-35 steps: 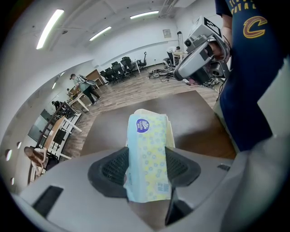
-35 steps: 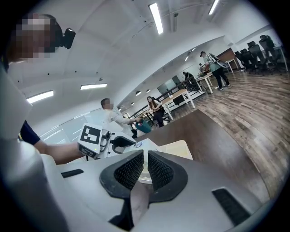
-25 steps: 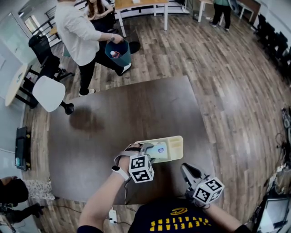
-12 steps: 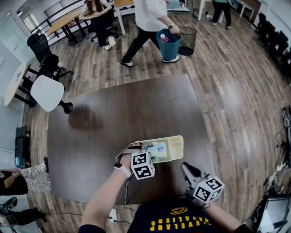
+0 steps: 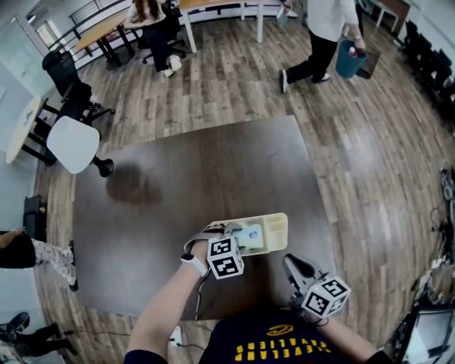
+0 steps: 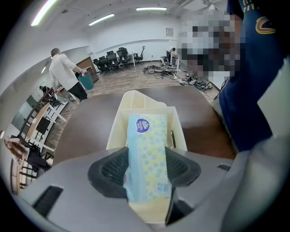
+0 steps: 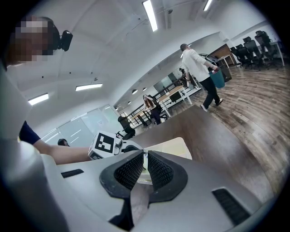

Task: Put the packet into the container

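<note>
Walker in the white shirt (image 5: 328, 18) with the teal bucket (image 5: 349, 58) has crossed from top left to top right of the head view. Your left gripper (image 6: 146, 164) has dipped slightly toward the container (image 6: 117, 122) and keeps the same grip. Its 2 pads pinch the tissue packet (image 6: 147, 149) by its long sides. The packet is pale blue and yellow with dots and has a round blue logo at its far end. That end hangs over the cream container's large compartment, and the smaller compartments lie beyond it. You cannot tell whether the packet touches the bottom. The container sits on the dark brown table (image 5: 192, 178), near your edge. Your right gripper (image 7: 144, 159) is empty, with its jaws pressed nearly together. It is held near the container's right end, not touching it.
</note>
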The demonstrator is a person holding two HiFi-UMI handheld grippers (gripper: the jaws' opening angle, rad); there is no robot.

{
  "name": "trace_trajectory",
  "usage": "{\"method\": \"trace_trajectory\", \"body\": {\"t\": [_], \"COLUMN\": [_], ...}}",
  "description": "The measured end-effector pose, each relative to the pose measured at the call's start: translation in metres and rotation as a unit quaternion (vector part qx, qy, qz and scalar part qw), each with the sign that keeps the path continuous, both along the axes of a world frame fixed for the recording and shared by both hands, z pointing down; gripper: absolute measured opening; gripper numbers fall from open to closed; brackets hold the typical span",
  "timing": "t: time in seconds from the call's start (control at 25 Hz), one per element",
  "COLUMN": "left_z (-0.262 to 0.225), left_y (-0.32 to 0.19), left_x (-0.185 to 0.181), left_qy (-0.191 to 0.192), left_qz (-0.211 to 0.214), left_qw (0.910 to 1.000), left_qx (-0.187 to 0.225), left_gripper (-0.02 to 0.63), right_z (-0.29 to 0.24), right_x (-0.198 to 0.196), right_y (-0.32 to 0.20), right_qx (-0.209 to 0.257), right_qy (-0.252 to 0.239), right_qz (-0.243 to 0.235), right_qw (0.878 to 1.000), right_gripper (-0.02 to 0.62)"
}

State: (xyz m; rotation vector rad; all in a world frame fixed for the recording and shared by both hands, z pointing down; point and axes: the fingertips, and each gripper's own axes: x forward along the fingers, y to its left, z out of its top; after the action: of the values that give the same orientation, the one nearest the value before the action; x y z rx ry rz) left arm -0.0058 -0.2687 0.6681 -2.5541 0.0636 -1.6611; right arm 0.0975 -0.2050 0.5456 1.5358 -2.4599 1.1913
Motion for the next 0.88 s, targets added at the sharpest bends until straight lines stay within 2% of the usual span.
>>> {"method": "trace_trajectory", "body": {"t": [0.88], "left_z": [0.0104], "left_y": [-0.0004], "left_x": [-0.0009], "left_qy": [0.013], "left_qz": [-0.002], "left_qw": [0.9999], "left_qx": [-0.004], "left_gripper": [0.234], "right_z": [0.0019], "right_x": [0.0005], "right_y": [0.0044], "right_qx": [-0.005], "right_qy": [-0.006], "right_qz": [0.003], "right_qw": [1.000], "right_gripper": [0.034]}}
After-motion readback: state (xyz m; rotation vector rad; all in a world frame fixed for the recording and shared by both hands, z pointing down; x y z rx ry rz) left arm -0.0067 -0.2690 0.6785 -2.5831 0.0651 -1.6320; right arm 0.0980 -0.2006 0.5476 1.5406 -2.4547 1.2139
